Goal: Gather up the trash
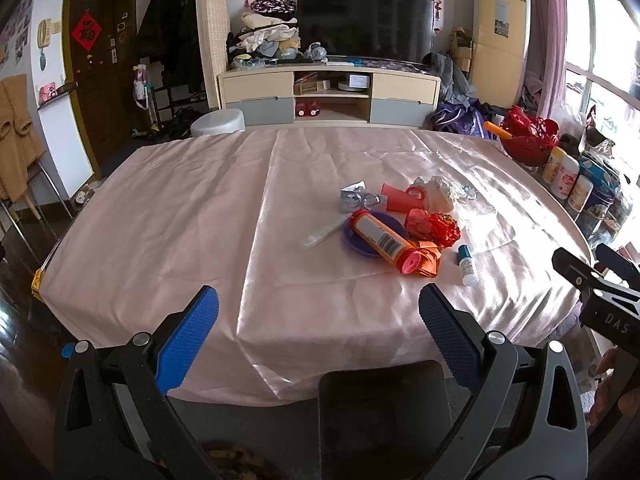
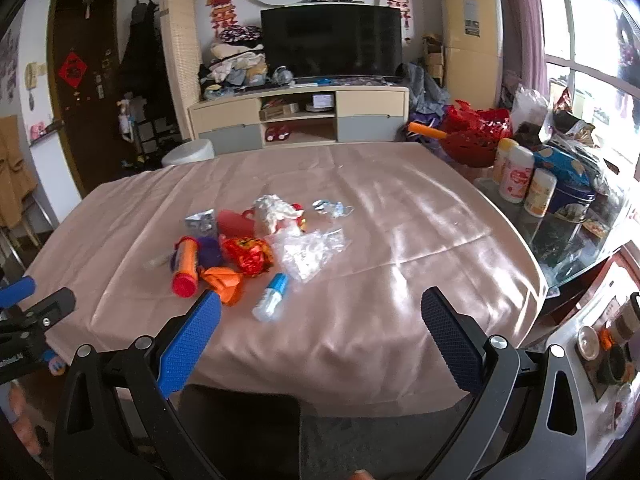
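On the pink satin-covered surface [image 1: 160, 208] lies a trash cluster — orange cylindrical tube [image 1: 384, 242], crumpled red foil wrapper [image 1: 434, 228] — well ahead of left claw [image 1: 318, 320] and right claw [image 2: 320, 320], both released, empty.

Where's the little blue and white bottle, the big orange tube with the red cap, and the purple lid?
little bottle [image 2: 271, 299], right wrist view, on its white body.
orange tube [image 1: 380, 239], left wrist view, on its white label.
purple lid [image 1: 354, 242], left wrist view, on its near rim.
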`<state>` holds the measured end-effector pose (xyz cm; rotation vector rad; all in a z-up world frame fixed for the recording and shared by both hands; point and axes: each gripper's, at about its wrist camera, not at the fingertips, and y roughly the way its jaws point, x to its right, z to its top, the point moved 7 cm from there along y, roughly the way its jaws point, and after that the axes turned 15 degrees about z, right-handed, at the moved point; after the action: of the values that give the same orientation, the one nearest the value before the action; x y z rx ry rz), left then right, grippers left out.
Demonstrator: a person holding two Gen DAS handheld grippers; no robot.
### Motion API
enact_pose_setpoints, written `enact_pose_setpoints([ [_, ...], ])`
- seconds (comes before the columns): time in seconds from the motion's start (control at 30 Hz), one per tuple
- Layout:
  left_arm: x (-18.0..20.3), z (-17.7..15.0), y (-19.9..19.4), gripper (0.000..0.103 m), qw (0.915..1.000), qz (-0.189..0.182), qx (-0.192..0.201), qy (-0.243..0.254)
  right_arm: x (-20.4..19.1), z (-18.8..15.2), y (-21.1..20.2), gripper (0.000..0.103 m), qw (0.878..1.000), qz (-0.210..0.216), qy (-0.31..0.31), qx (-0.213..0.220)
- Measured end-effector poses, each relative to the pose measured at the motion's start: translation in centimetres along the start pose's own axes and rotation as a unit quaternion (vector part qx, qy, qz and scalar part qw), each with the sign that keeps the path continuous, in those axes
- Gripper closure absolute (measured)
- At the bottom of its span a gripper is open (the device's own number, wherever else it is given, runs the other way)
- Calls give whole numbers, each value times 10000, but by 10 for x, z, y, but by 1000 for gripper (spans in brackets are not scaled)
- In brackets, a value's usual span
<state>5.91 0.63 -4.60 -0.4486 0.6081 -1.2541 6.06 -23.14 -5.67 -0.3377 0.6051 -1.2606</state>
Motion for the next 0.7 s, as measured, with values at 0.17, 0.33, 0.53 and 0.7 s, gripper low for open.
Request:
enact_pose_setpoints([
  [0.17, -6, 9, 6, 8, 9998, 205, 47, -48, 14, 10, 3, 3, 9998, -192, 48, -32],
  [0.33, -3, 15, 14, 8, 9998, 59, -81, -182, 15, 16, 13, 3, 9981, 247, 507, -243],
  [0.53, 0, 27, 28, 8, 9995, -12, -180, -278, 5, 14, 40, 9, 9937, 523, 694, -710],
  [0.7, -1, 37, 37, 9, 9985, -182, -350, -373, -2, 2, 70, 28, 9869, 734, 772, -1216],
])
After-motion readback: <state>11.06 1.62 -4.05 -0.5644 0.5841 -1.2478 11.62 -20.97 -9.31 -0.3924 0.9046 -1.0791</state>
